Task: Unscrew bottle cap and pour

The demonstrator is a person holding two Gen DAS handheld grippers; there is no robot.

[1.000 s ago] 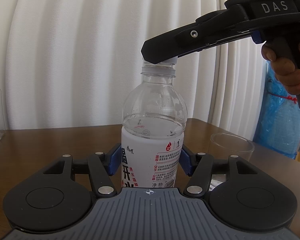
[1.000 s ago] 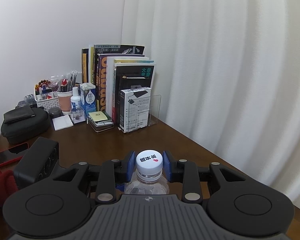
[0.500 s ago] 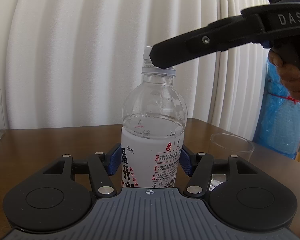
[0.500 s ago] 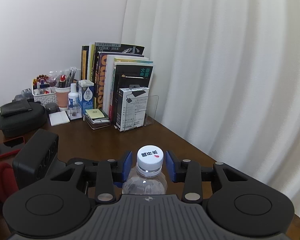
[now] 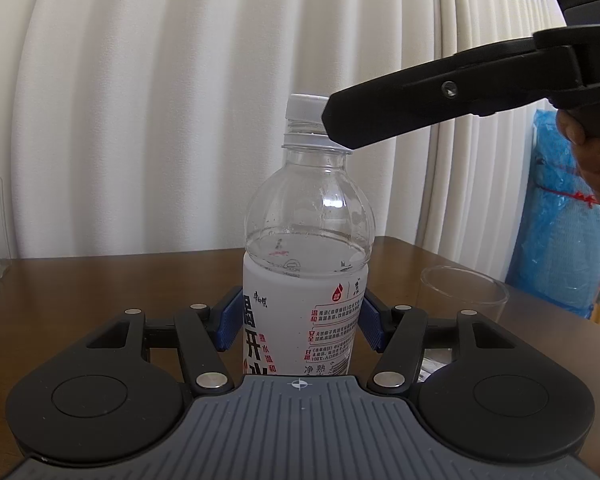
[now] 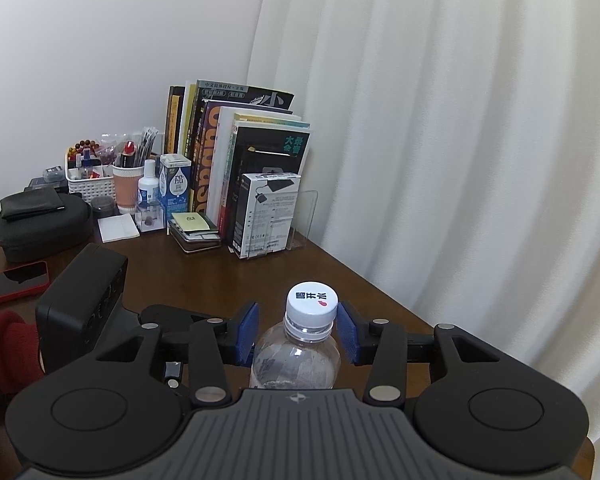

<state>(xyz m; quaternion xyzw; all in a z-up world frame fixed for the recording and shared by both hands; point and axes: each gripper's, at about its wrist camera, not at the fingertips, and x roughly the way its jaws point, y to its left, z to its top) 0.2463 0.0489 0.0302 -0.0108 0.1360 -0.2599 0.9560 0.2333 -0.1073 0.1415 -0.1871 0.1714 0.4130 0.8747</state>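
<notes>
The left gripper [image 5: 300, 320] is clamped on the bottle [image 5: 306, 264], its blue pads [image 5: 229, 318] pressed against the white label on either side of the lower body. The bottle stands upright on the brown table [image 5: 112, 280], partly filled with clear water up to about the top of the label.

Above that grip, the right gripper [image 6: 297, 330] reaches in level with the neck. Its jaws are opening: the white cap [image 6: 311, 307] sits between the two blue pads [image 6: 247, 332], but there is a clear gap on one side and the other pad is right at the cap's edge, so they do not pinch it. The cap is still on the bottle's neck. From the left gripper's side, one black finger of the right gripper crosses in front of the cap [image 5: 306, 108] and hides part of it, with a hand [image 5: 592, 160] on the handle further back.

Just beyond and to the right of the left gripper's fingers stands a clear glass [image 5: 462, 296], apart from the bottle.

Past the right gripper's fingertips, at the far end of the table, a row of books [image 6: 236, 160] stands upright with a white box [image 6: 268, 212] in front of them and a white basket [image 6: 90, 184] of small items to the side. A white curtain [image 6: 440, 140] hangs behind.
</notes>
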